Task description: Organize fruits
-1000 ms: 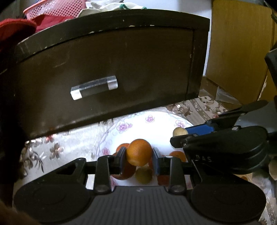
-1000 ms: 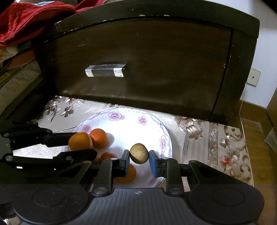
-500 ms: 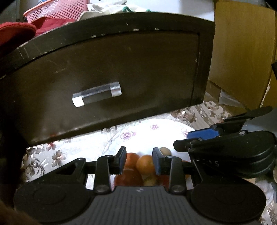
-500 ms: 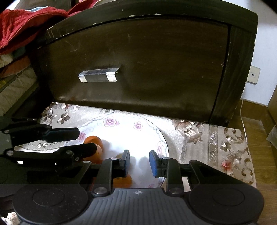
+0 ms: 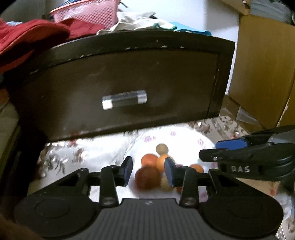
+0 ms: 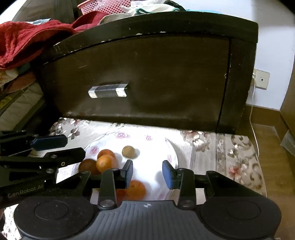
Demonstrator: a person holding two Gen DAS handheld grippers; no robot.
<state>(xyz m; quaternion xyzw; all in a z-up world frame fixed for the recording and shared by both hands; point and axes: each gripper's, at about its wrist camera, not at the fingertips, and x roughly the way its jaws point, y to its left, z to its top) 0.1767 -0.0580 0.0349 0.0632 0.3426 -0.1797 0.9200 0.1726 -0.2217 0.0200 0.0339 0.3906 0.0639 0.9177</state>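
A white floral plate (image 6: 156, 147) lies on a flowered cloth and holds several fruits: oranges (image 6: 106, 162), a brown round fruit (image 6: 128, 151) and another orange (image 6: 135, 190) near the front. In the left wrist view the plate (image 5: 184, 140) carries the same pile, with a reddish fruit (image 5: 146, 178) and the brown fruit (image 5: 161, 148). My left gripper (image 5: 148, 170) is open and empty above the pile. My right gripper (image 6: 147, 173) is open and empty above the plate's right half.
A dark wooden drawer front (image 6: 147, 79) with a silver handle (image 6: 107, 90) stands right behind the plate. Red cloth (image 6: 24, 40) and a pink basket (image 5: 88, 13) lie on top. A cardboard box (image 5: 263, 70) stands to the right. A wall socket (image 6: 261, 80) has a cable.
Both grippers opened and let go: the left released its orange, the right its brown fruit, onto the plate. Both have since pulled up and back from the plate.
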